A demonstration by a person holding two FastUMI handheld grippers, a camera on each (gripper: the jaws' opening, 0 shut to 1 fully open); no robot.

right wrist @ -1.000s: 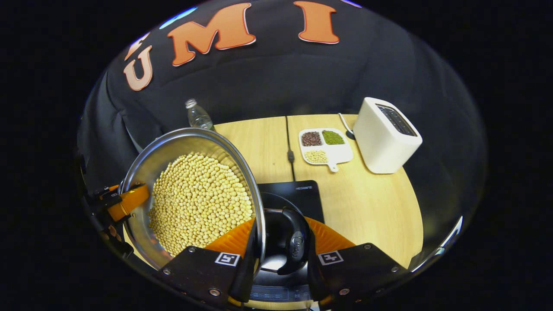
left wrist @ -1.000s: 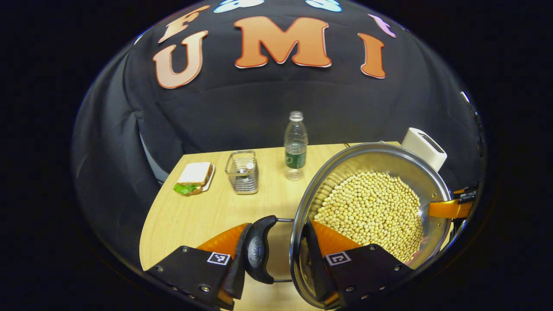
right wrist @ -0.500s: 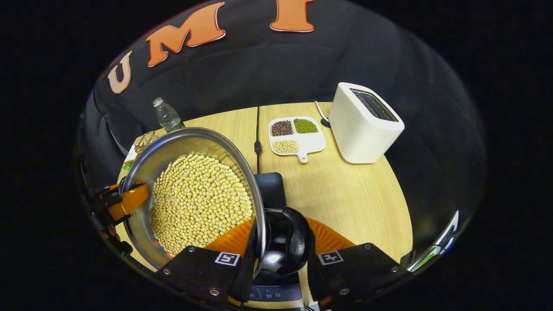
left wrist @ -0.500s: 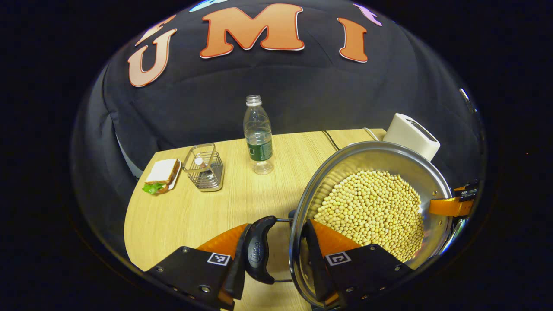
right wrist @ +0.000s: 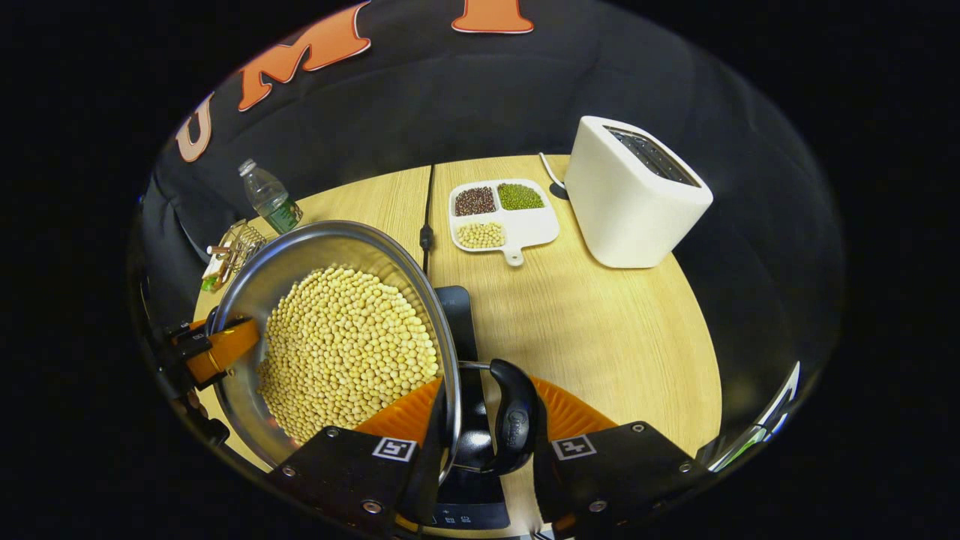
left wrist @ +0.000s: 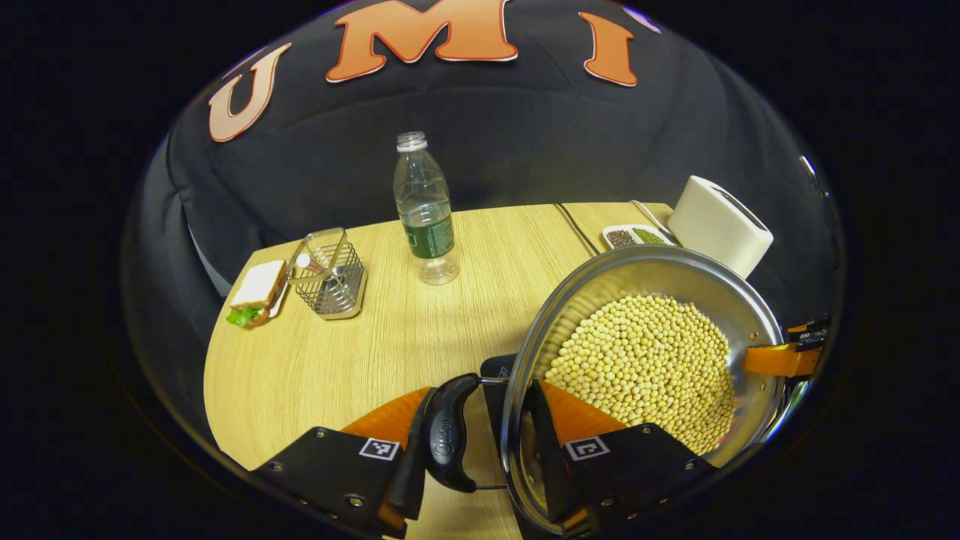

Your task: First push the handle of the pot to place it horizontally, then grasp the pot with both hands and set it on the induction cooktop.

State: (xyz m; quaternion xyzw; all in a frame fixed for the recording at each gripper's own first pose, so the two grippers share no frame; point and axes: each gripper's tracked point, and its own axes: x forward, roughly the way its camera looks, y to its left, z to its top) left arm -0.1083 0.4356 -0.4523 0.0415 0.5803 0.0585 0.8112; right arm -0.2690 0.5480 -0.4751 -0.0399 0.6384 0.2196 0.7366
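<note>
Left gripper view hides the lower wall of the pot (left wrist: 645, 285) behind the gripper's own body, and the pot's underside cannot be seen, so whether it touches the induction cooktop (left wrist: 493, 369) is unclear; just a dark corner of the cooktop peeks out beside the rim. The left gripper (left wrist: 480, 435) has one finger outside the black side handle (left wrist: 448, 435) and the other inside the pot wall, clamping handle and rim between them. Across the soybeans (left wrist: 645, 367) that fill the pot, the right gripper appears at the opposite rim, cut off by the picture's edge. In the right gripper view the right gripper (right wrist: 484, 427) grips the same way, one finger inside the pot (right wrist: 330, 240) against the soybeans (right wrist: 345, 352), the other outside the right handle (right wrist: 516, 420). The two handles lie level, so the pot's handle-to-handle axis runs sideways between the grippers, over the cooktop (right wrist: 465, 330) near the table's front edge. Its cable (right wrist: 427, 210) runs to the back edge. Near the back right stand a white toaster (right wrist: 634, 195) and a divided dish (right wrist: 502, 214) of beans; toward the left edge are a water bottle (left wrist: 424, 210), a wire basket (left wrist: 328, 274) and a sandwich (left wrist: 257, 291), all well apart from the pot on the table (left wrist: 337, 360).
</note>
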